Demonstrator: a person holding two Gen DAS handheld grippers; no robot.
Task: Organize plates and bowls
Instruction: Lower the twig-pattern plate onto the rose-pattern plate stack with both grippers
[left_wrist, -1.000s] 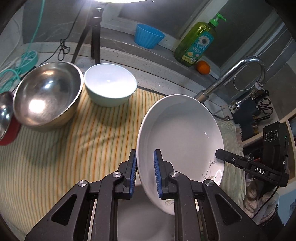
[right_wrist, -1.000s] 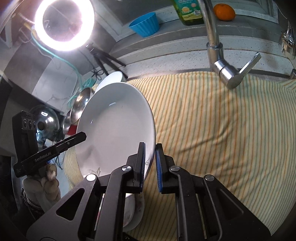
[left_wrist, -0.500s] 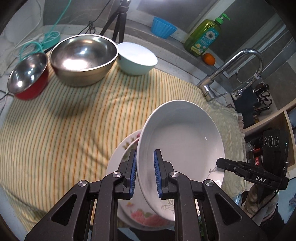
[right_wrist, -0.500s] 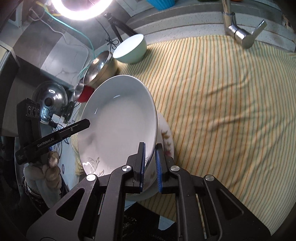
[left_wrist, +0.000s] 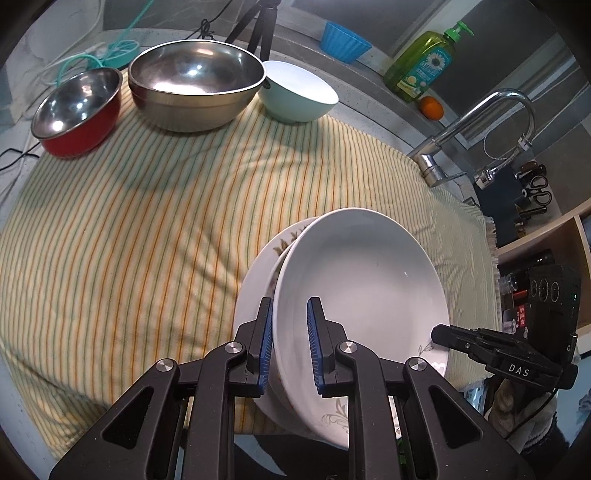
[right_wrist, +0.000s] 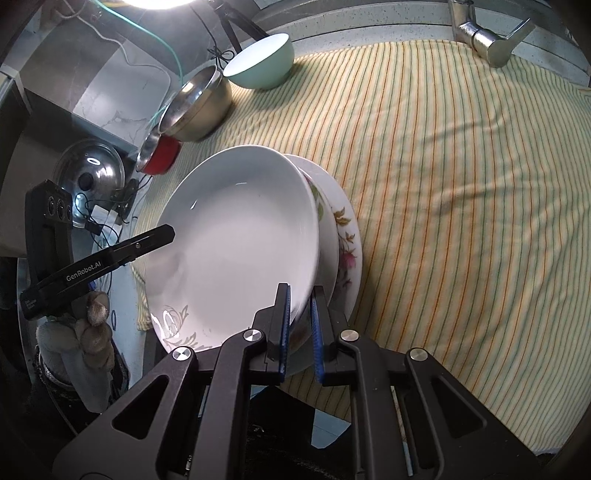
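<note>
Both claws pinch opposite rims of the deep white plate: the left claw and the right claw. The deep white plate sits tilted over the floral plates at the desk's near edge. Uneven release could tip it or slide the stack off the striped cloth.
</note>
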